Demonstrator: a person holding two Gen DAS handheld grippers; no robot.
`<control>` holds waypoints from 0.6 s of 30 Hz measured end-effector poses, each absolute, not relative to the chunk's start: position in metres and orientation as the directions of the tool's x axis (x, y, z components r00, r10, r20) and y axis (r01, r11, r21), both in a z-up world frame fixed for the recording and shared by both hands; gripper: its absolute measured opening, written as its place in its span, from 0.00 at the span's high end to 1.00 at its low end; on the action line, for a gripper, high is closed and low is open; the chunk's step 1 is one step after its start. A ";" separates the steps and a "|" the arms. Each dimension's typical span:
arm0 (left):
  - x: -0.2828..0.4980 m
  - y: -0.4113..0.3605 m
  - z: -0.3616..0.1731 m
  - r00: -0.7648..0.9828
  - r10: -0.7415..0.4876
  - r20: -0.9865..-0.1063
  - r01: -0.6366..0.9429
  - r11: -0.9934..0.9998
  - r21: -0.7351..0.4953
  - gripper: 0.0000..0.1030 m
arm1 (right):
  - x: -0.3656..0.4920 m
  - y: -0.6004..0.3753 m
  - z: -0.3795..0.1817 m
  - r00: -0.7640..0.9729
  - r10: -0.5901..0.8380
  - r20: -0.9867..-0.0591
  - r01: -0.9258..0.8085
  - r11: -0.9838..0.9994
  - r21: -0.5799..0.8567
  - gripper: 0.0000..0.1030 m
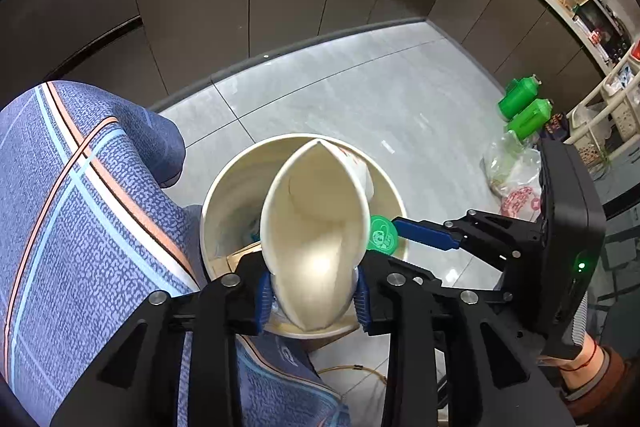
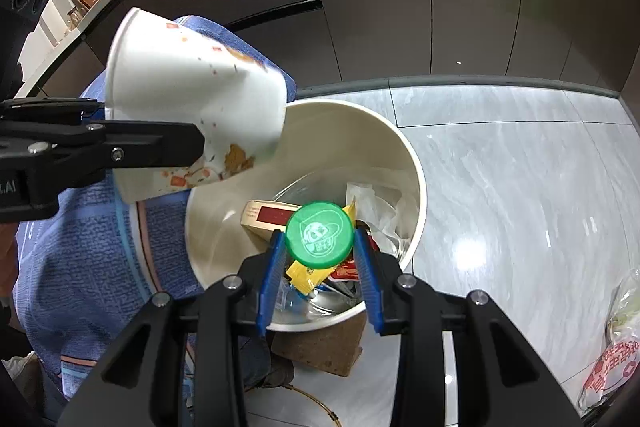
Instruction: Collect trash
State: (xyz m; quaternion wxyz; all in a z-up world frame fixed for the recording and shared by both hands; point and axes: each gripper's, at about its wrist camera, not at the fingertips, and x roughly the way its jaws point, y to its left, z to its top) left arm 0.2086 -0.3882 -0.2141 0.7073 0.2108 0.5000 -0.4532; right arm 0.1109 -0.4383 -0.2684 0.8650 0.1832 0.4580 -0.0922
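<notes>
Both grippers pitched steeply down, side by side: left gripper (image 1: 314, 297) pads squeezing a flattened paper cup (image 1: 316, 227), right gripper (image 2: 320, 259) jaws clamped on a green cap (image 2: 320, 233).

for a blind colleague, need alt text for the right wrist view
The right gripper holds a green lid over a white bin holding wrappers. At left, the left gripper tips a squashed paper cup toward the bin.
</notes>
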 end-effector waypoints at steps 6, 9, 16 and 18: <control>0.211 -0.395 -0.211 0.132 -0.429 -0.894 0.853 0.508 -0.118 0.50 | 0.112 -0.440 -0.267 0.584 -0.030 -0.812 0.301 0.936 0.182 0.47; 0.214 -0.392 -0.203 0.173 -0.450 -0.876 0.843 0.528 -0.105 0.27 | 0.109 -0.436 -0.261 0.592 -0.066 -0.804 0.284 0.950 0.131 0.34; 0.217 -0.382 -0.189 0.266 -0.466 -0.844 0.805 0.589 -0.071 0.08 | 0.098 -0.432 -0.254 0.605 -0.085 -0.792 0.275 0.955 0.108 0.03; 0.218 -0.382 -0.187 0.272 -0.462 -0.844 0.796 0.601 -0.072 0.08 | 0.099 -0.434 -0.257 0.600 -0.079 -0.796 0.273 0.956 0.111 0.03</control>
